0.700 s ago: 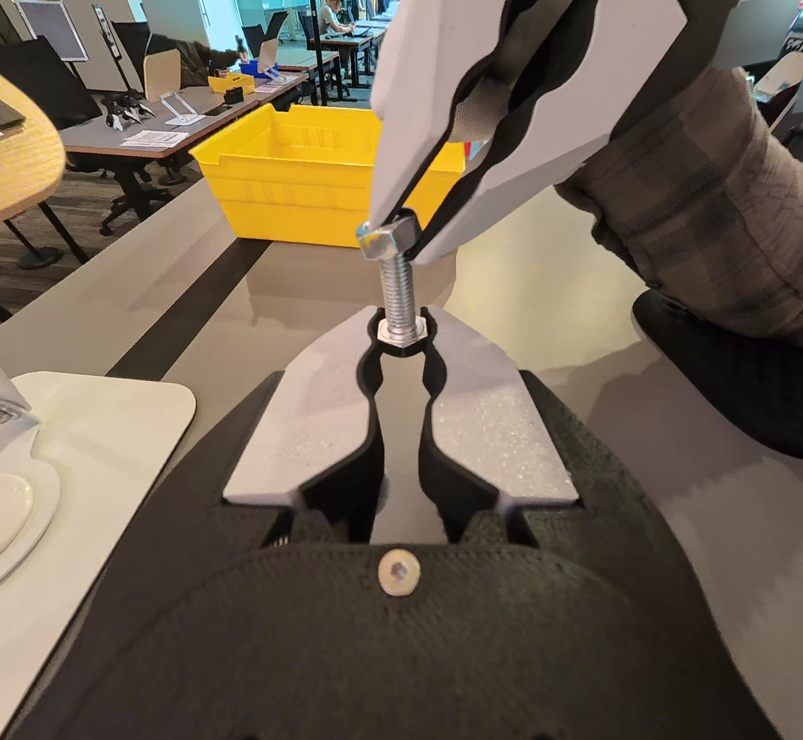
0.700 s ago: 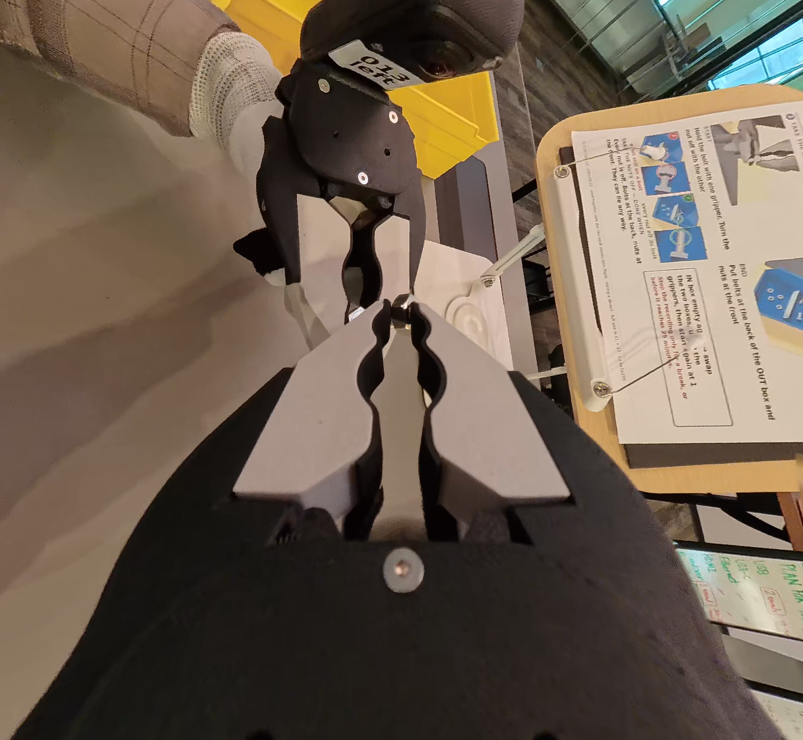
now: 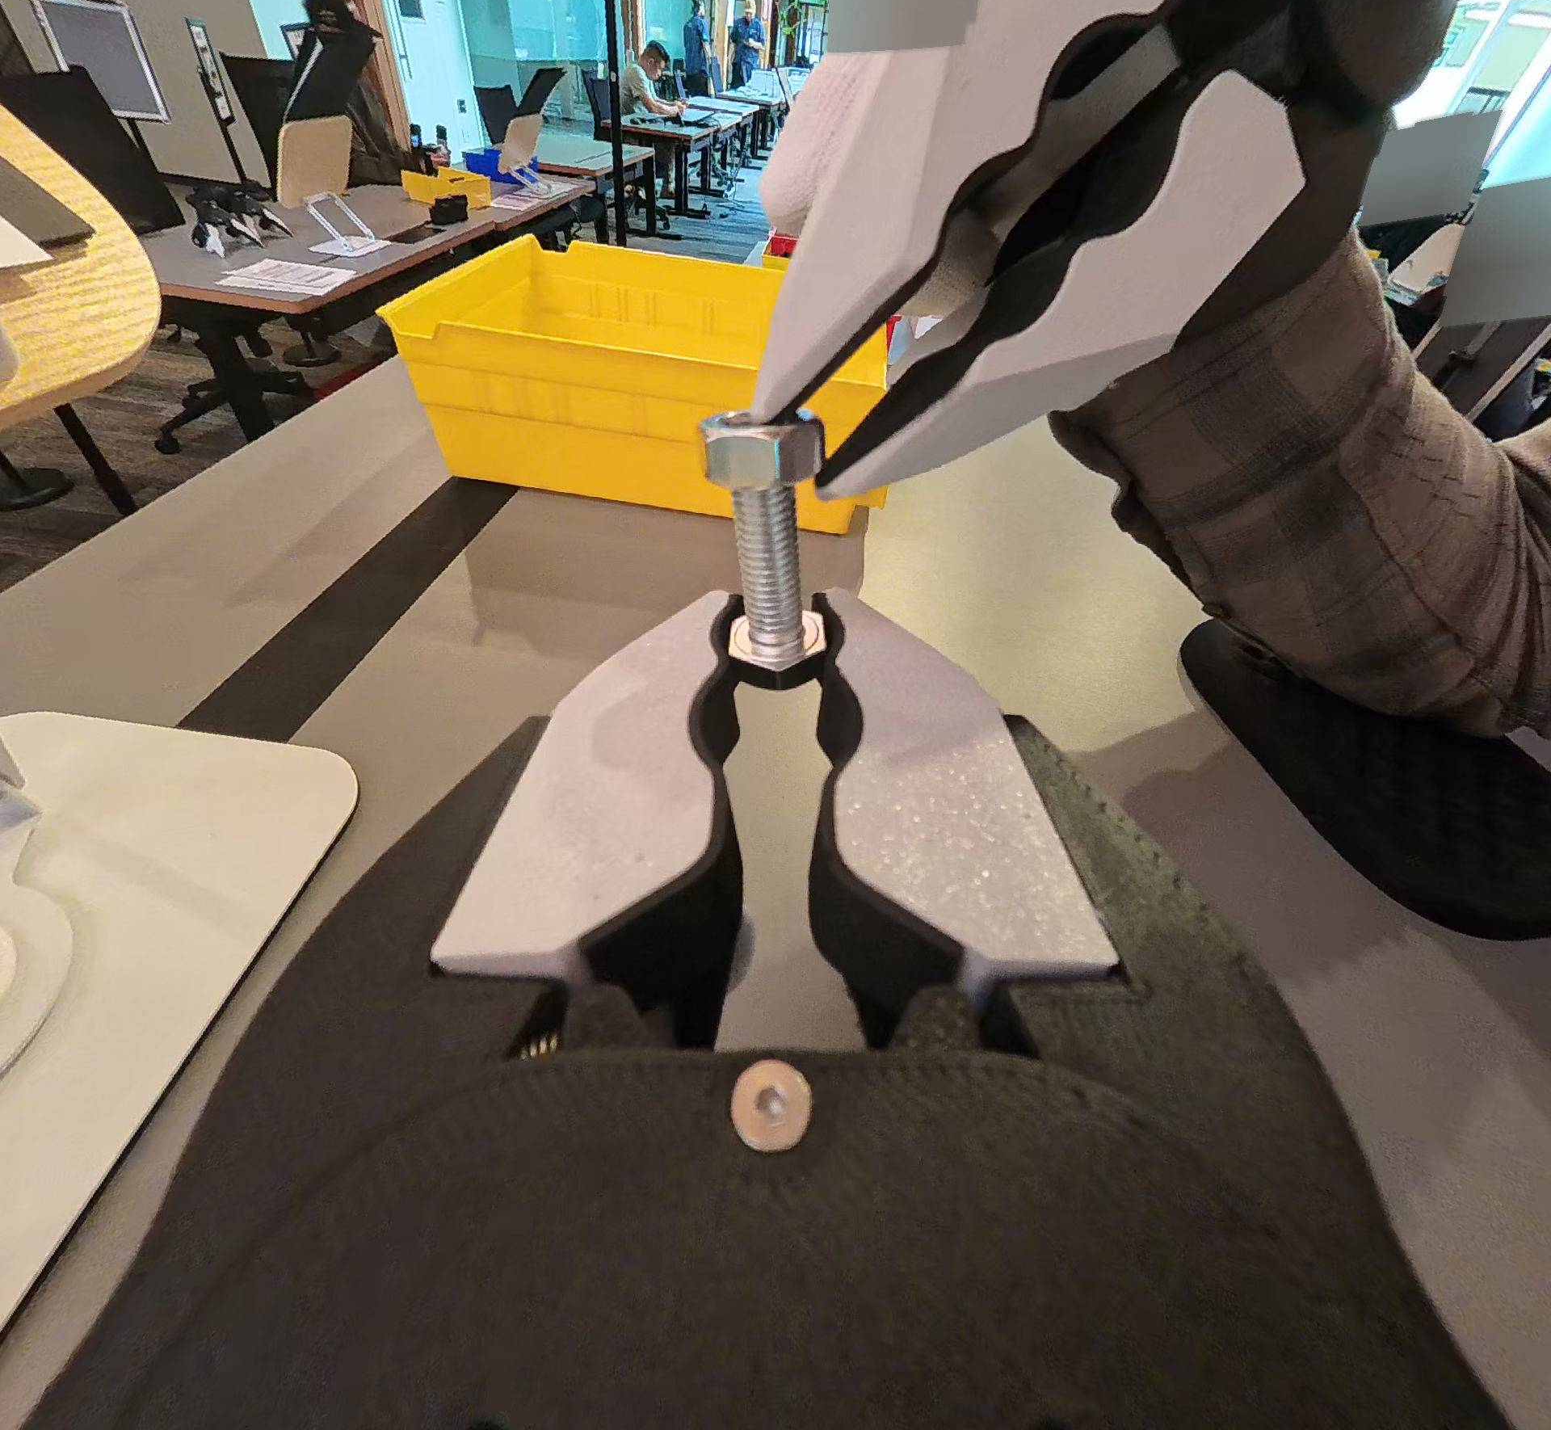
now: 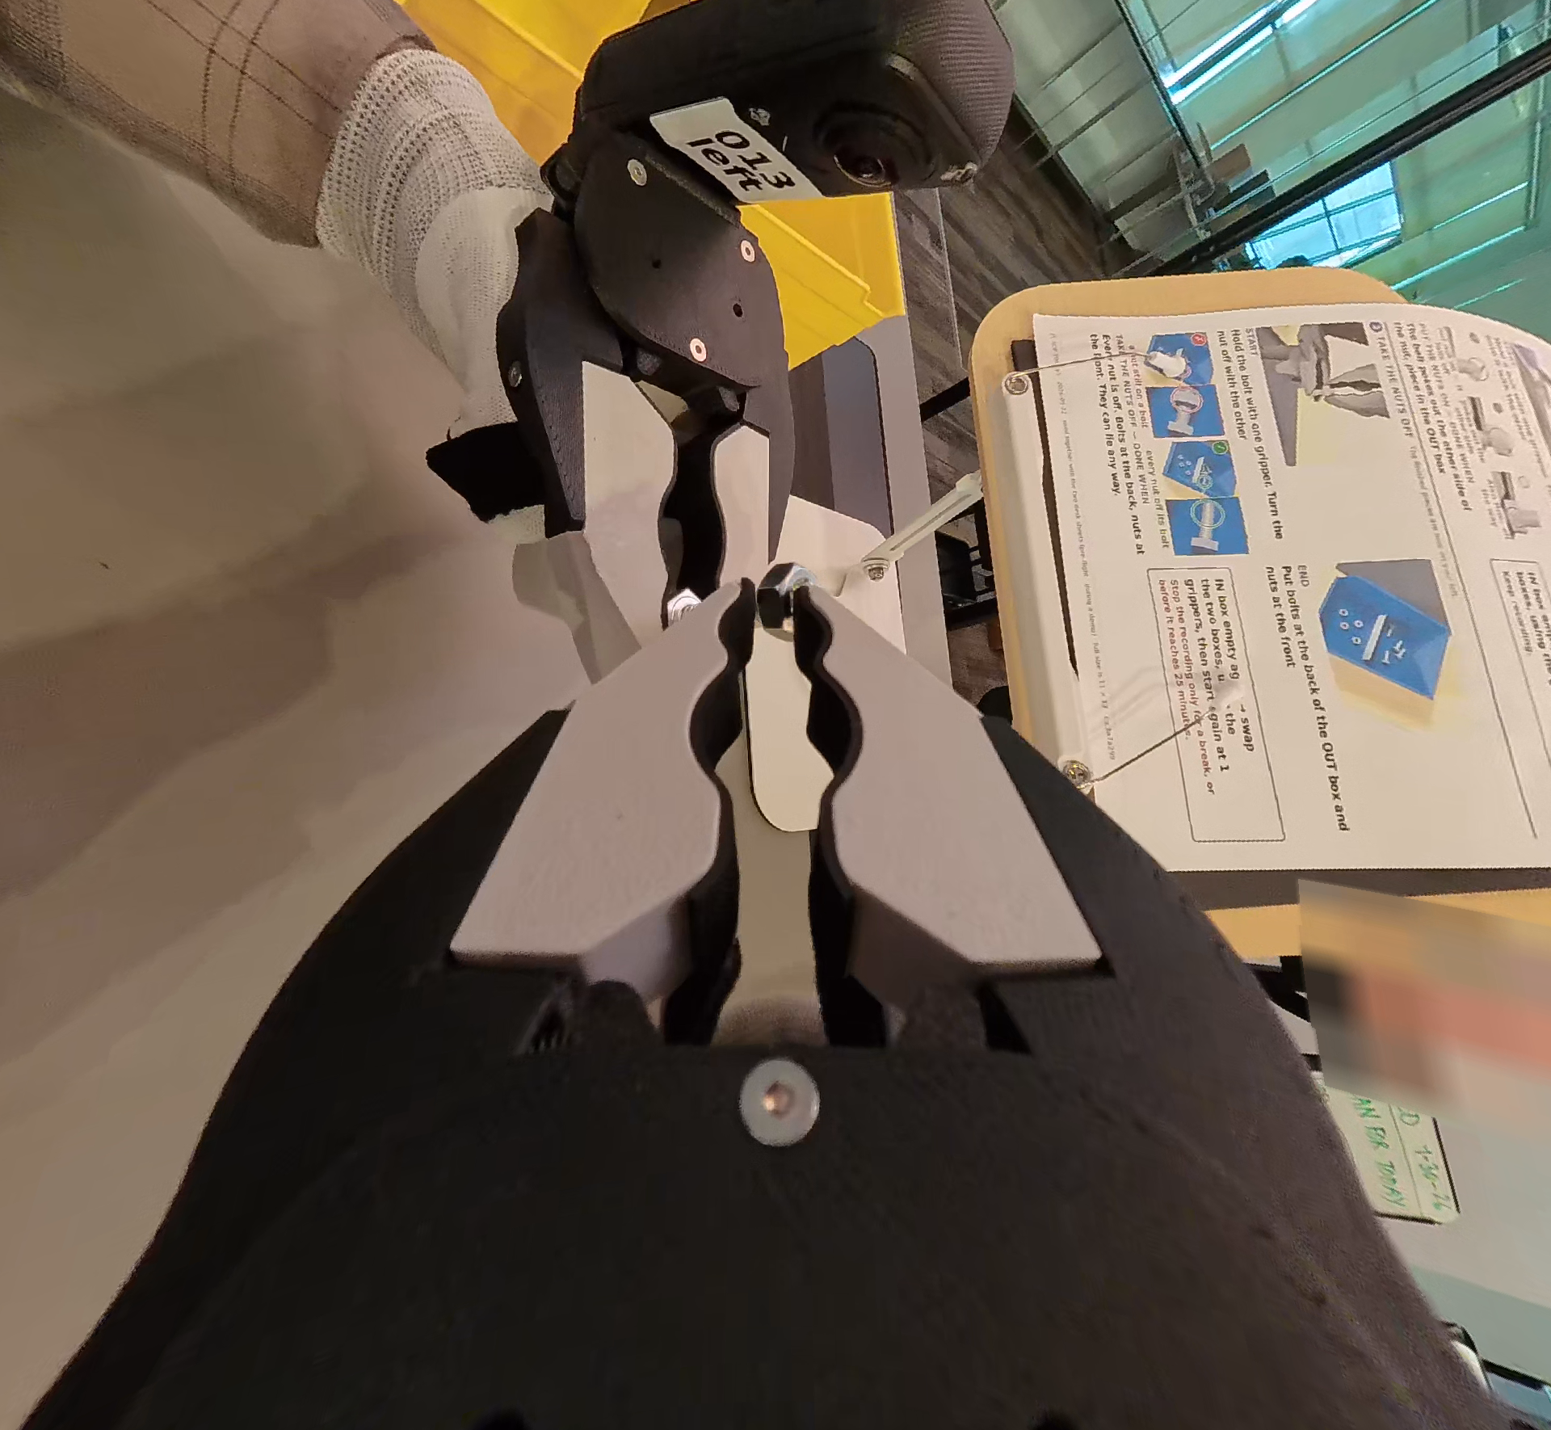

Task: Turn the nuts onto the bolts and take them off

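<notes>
Near left: a white mat (image 3: 168, 844), flat on the table (image 3: 252, 550), clear of the work.

Centre: left gripper (image 3: 776, 634) pinched on the hex head of the bolt (image 3: 764, 567), holding it upright, thread pointing up. At the very top of the thread, the nut (image 3: 762, 458), only just on the end.

Upper right: right gripper (image 3: 797, 450) reaching down at a slant, tips closed on the nut; behind it, a plaid sleeve (image 3: 1301, 508).

Judged step: turning the nut at the thread's end, either starting it or taking it off; impossible to tell which from here. Next move calls for a firm hold on the head, a twist about the bolt's own axis, then a release and fresh grip. Risk: a cross-thread, or a dropped nut.

Surface: smooth grey tabletop with a dark strip (image 3: 352, 592) at left and a yellow bin (image 3: 587, 399) at the far edge. Beyond: an open office with desks, chairs and glass walls.
</notes>
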A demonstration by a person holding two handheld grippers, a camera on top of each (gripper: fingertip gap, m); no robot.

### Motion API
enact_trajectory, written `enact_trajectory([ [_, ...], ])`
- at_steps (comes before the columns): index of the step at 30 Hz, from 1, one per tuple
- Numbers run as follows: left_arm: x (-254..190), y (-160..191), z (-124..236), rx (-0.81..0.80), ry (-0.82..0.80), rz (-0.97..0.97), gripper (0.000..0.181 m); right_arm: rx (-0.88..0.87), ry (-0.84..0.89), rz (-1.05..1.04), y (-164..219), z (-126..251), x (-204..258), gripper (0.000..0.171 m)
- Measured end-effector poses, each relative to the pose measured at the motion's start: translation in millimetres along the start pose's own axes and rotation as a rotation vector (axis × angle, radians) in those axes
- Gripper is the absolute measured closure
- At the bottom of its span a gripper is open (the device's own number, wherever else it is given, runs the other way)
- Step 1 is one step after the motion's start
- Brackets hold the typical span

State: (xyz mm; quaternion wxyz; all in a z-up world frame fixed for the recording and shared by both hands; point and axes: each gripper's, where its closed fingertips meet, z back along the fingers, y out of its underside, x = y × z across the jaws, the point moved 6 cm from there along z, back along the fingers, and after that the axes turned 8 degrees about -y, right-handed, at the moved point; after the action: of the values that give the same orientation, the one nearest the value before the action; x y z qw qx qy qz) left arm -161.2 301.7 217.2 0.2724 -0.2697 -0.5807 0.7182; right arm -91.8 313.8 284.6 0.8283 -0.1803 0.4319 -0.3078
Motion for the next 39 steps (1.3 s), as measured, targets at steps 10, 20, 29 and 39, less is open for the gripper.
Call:
enact_trajectory([
  [10, -1, 0, -1, 0.006, 0.005, -0.002, 0.166, 0.001, -0.005, 0.013, -1, 1, 1, 0.166],
  [20, -1, 0, -1, 0.007, 0.001, -0.008, 0.166, 0.002, -0.005, 0.015, -1, 0, 1, 0.165],
  [29, -2, 0, 0, 0.002, 0.001, -0.021, 0.166, -0.027, -0.011, -0.001, -3, 2, 1, 0.160],
  [39, -7, -2, -1, 0.005, -0.012, -0.082, 0.166, -0.194, -0.121, -0.255, 7, 5, -5, 0.138],
])
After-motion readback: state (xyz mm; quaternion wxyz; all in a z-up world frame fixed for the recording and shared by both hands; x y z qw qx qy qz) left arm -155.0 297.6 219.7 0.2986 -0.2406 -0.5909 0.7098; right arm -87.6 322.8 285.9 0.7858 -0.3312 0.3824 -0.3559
